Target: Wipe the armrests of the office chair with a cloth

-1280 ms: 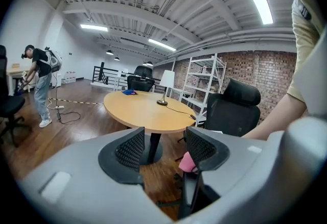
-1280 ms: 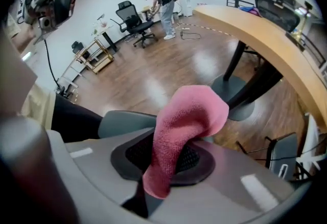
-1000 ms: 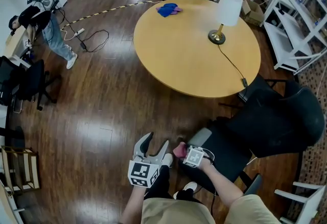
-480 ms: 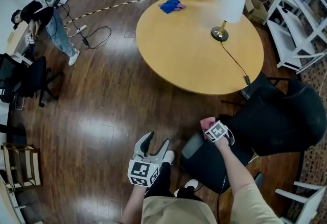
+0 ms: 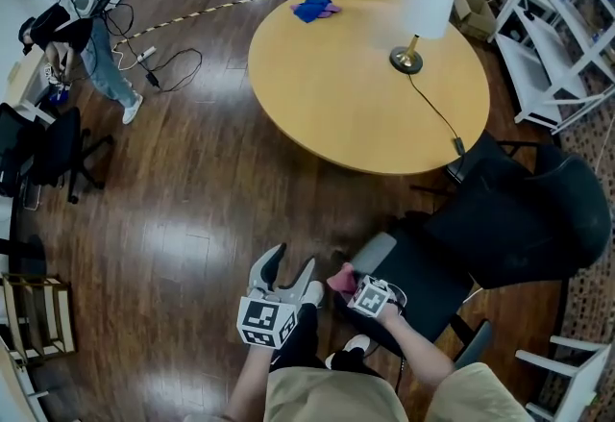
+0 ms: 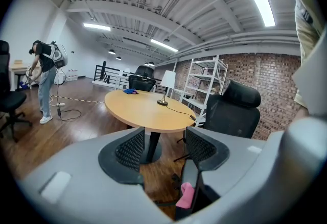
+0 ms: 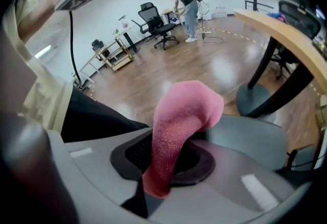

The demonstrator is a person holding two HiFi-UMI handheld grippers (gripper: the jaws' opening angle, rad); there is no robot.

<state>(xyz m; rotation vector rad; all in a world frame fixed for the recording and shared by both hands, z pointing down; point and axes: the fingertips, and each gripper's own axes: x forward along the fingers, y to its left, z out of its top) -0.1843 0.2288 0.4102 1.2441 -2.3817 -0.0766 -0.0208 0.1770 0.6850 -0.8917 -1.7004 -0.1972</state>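
Pink cloth point(image 7: 180, 125); black chair point(image 5: 519, 228) with grey armrest point(image 5: 375, 255); tan worktop point(image 5: 370, 74); blue rag point(image 5: 313, 10); lamp point(image 5: 429, 9) with white shade, brass base; dark brown glossy plank floor point(image 5: 192, 199).

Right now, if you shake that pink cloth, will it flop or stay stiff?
Probably floppy: the pink cloth curls over where the jaws of the right gripper pinch it. Its fuzzy weave looks grippy, so slipping seems unlikely.
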